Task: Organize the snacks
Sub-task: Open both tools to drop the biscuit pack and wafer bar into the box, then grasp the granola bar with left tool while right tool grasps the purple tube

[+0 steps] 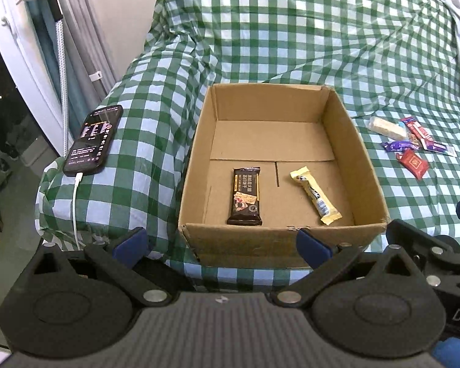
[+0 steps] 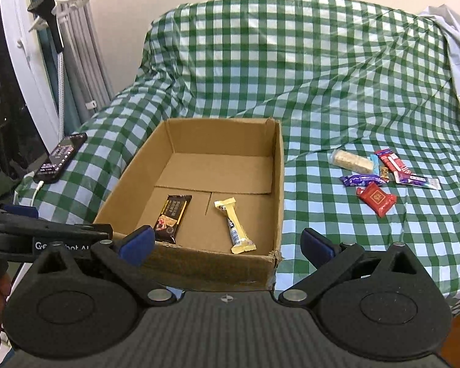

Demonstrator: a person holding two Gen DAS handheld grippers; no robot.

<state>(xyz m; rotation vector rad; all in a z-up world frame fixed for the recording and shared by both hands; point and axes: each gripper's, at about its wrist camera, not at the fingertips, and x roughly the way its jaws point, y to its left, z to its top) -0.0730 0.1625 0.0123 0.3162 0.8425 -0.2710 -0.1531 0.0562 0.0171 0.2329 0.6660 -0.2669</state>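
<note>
The cardboard box [image 1: 291, 245] is noted as plain brown corrugated board, matt, with a torn, rough edge at one near corner. The checked cover [image 1: 291, 30] is seen as thin, creased sheeting with a slight sheen. Glossy film wrappers are observed on the dark snack bar [image 1: 245, 196], the yellow snack bar [image 1: 316, 194] and the red packet [image 2: 377, 200]. Matt black plastic links with bright metal pins are recorded on the right gripper [image 2: 227, 245]. A glossy glass face is noted on the phone [image 1: 93, 139].

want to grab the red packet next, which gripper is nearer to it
Right. The right gripper sits at the box's near right corner, with the red packet just ahead to its right. The left gripper is at the box's left side, farther off.
</note>
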